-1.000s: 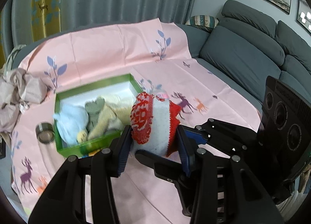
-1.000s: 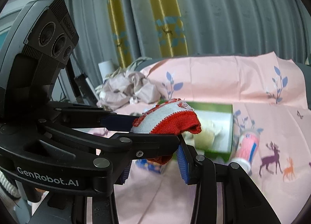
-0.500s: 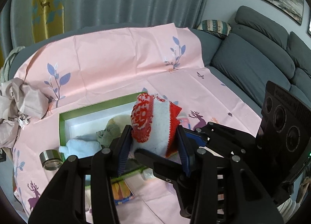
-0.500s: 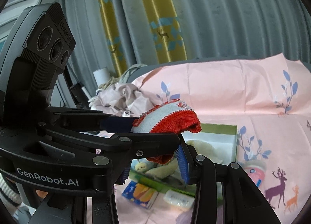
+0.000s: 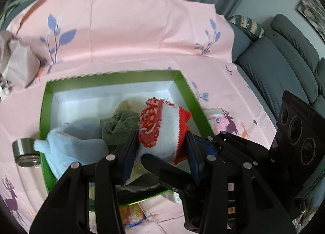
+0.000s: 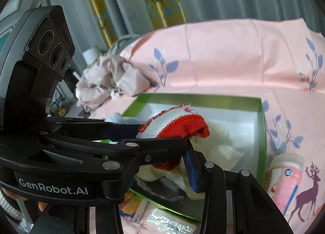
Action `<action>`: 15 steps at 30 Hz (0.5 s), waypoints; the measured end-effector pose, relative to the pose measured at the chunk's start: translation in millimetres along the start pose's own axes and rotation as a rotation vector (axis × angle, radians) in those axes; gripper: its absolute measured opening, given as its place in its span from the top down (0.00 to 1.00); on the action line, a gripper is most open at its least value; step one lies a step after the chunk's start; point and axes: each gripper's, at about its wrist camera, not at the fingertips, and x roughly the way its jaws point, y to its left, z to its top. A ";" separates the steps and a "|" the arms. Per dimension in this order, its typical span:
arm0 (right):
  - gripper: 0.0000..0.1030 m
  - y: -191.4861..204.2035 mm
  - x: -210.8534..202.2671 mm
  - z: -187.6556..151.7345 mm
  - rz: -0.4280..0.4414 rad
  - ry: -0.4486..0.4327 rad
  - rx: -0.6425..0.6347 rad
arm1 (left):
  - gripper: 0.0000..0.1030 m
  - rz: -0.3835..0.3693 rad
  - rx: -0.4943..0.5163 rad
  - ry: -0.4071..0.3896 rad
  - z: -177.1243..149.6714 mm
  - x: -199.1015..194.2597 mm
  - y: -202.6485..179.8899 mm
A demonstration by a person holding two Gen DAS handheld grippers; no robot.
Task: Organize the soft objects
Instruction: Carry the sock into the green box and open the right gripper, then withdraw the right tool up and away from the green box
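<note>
A red-and-white knitted piece hangs just above the open green box. My left gripper is shut on it, its blue pads pressing both sides. My right gripper comes in across it and is shut on the same piece's lower red edge; its left finger is hidden behind the left gripper. In the box lie a light blue plush, an olive cloth and a cream soft thing.
The box sits on a pink printed sheet over a grey sofa. A steel cup lies left of the box, a pink tube on its right, crumpled beige cloth behind it, and small packets at its near edge.
Both grippers have carried the knitted piece forward and down, from the sheet in front of the box to above its inside. The grip looks unchanged.
</note>
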 end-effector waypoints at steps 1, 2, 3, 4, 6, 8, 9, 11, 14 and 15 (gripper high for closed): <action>0.58 -1.3 2.8 -0.5 -0.003 0.008 0.002 | 0.57 -0.001 -0.009 0.006 -0.4 2.4 1.8; 0.58 -2.7 5.9 -1.3 -0.006 0.019 0.006 | 0.56 0.002 -0.017 0.013 -0.2 5.4 3.4; 0.58 -4.1 9.1 -2.0 -0.008 0.032 0.010 | 0.53 0.013 -0.020 0.020 -0.5 8.2 4.4; 0.56 -5.5 12.3 -2.6 -0.013 0.047 0.014 | 0.49 0.038 -0.020 0.027 -1.6 11.1 5.0; 0.49 -8.1 17.2 -4.0 -0.049 0.074 0.019 | 0.43 0.065 -0.022 0.028 -4.2 13.7 7.5; 0.43 -11.2 16.5 -5.8 -0.068 0.080 0.029 | 0.32 0.063 -0.033 0.027 -5.5 13.6 9.6; 0.41 -12.7 14.2 -5.7 -0.068 0.077 0.037 | 0.21 0.068 -0.042 0.025 -6.0 11.8 10.5; 0.40 -16.3 7.7 -5.9 -0.071 0.068 0.054 | 0.15 0.066 -0.049 0.022 -6.4 9.3 12.0; 0.39 -18.4 -3.8 -8.5 -0.075 0.056 0.063 | 0.08 0.074 -0.052 0.023 -7.2 3.8 10.7; 0.39 -18.2 -9.4 -10.4 -0.078 0.049 0.061 | 0.06 0.079 -0.048 0.023 -7.4 1.8 9.7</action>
